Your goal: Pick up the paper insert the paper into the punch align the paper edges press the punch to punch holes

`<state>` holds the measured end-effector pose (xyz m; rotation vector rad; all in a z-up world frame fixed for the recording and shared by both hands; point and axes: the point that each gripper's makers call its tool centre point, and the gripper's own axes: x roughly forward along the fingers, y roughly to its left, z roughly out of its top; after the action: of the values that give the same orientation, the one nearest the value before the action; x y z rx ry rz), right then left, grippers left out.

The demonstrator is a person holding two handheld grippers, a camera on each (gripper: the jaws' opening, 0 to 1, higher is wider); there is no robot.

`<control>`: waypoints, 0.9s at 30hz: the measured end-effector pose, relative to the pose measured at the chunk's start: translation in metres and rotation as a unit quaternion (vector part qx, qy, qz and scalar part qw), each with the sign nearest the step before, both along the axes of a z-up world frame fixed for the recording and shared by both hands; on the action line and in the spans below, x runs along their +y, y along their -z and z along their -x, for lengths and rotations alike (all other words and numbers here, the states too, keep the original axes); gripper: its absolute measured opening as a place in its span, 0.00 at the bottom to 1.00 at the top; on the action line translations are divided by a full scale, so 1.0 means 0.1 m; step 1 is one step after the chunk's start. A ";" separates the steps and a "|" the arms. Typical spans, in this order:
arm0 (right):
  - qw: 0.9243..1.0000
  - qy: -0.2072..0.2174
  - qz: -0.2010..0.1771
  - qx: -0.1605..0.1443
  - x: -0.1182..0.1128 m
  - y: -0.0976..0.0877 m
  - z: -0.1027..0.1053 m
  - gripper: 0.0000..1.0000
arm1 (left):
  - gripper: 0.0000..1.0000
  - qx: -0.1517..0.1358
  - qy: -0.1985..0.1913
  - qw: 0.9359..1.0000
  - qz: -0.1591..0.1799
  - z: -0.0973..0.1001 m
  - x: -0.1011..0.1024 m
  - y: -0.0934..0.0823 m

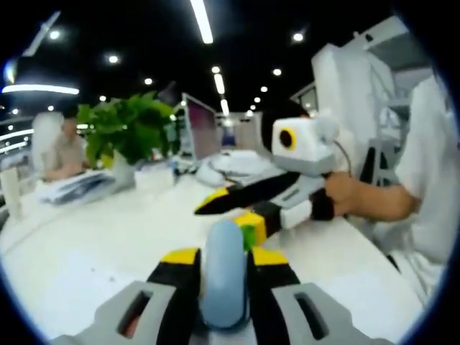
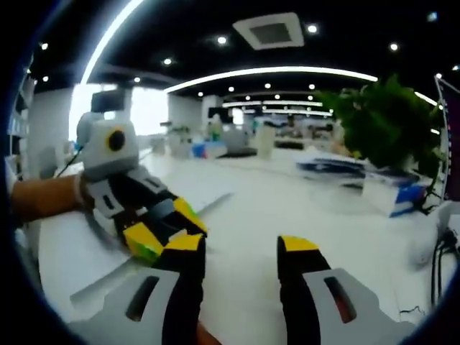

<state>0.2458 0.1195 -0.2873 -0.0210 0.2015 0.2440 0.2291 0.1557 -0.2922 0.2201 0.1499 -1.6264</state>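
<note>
Left gripper view looks along the left gripper (image 1: 224,264), whose 2 black fingers (image 1: 180,277) with yellow tips are closed on a pale blue rounded object (image 1: 224,277) standing between them; whether this is the punch's handle is unclear. Just past it, the right gripper (image 1: 241,208) comes in from the right, held by a hand (image 1: 343,192) of a person in a white shirt, and its yellow tip with a touch of green sits right by the blue object's top. The white bench (image 1: 93,244) spreads out below. A potted plant (image 1: 126,129) stands farther back on the left, with a stack of papers (image 1: 75,185) beside it.

In the right gripper view, the right gripper (image 2: 241,251) has its fingers parted with bare bench between them. The left gripper (image 2: 169,226) enters from the left, its yellow tip touching the right gripper's left finger (image 2: 185,248). A thin grey strip (image 2: 154,244) runs across the bench behind them; I cannot tell whether it is the paper. The plant (image 2: 384,118) stands at the right.
</note>
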 end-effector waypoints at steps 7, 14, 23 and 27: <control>0.999 0.020 -0.025 -0.018 -0.08 -0.08 0.03 0.36 | 0.26 0.000 0.000 1.000 0.001 0.01 0.00 0.00; 0.998 0.014 -0.039 -0.053 0.07 -0.35 0.11 0.08 | 0.26 0.003 -0.001 1.000 0.001 0.01 0.00 0.00; 0.994 -0.030 0.086 -0.061 0.80 -0.45 0.01 0.05 | 0.26 0.003 -0.001 1.000 0.000 0.01 0.00 0.00; 0.992 -0.029 0.111 -0.056 0.83 -0.42 0.00 0.04 | 0.26 0.003 -0.001 1.000 0.000 0.01 0.00 0.00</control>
<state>0.2458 0.2022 -0.2453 -0.2603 0.1158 0.2759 0.2276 0.1560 -0.2920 0.2150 0.1547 -1.6256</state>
